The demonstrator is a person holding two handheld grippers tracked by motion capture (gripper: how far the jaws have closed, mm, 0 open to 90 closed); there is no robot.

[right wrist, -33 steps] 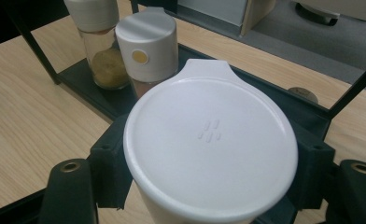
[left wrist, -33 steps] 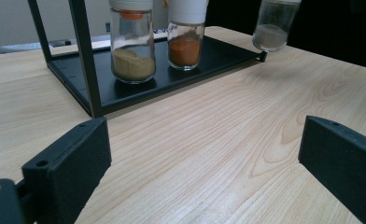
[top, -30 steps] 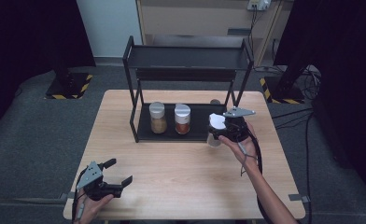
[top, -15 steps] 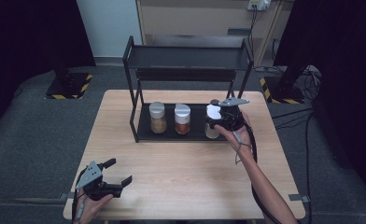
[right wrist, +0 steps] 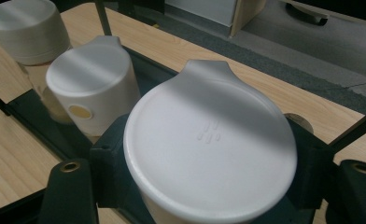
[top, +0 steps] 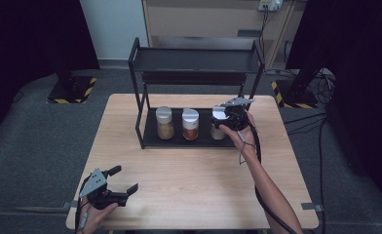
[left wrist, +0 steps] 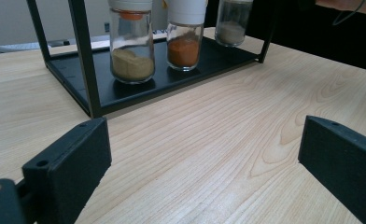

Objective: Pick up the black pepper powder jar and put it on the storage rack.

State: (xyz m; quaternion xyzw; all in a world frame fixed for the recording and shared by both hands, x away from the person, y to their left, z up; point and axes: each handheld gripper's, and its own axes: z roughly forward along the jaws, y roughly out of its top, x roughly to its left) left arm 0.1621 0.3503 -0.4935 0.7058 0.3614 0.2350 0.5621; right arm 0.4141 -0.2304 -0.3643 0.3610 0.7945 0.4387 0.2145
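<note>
1. since a second ago our right gripper (top: 226, 118) has carried the third spice jar (top: 218, 127) from the table edge in front of the rack onto the lower shelf (top: 201, 141); the left gripper (top: 112, 187) has not shifted.
2. the jar now stands at the right end of the shelf, just beside the orange-powder jar (top: 190, 124), with the tan-powder jar (top: 164, 123) further left.
3. our right jaws pinch the jar just under its white lid (right wrist: 211, 140).
4. we judge this the placing step; next calls for spreading the jaws and backing out without tipping it.
5. the jar is clear glass holding pale grey powder (left wrist: 231, 31), with a tabbed flip lid.
6. our left gripper rests spread wide near the table's front edge (top: 179, 224).
</note>
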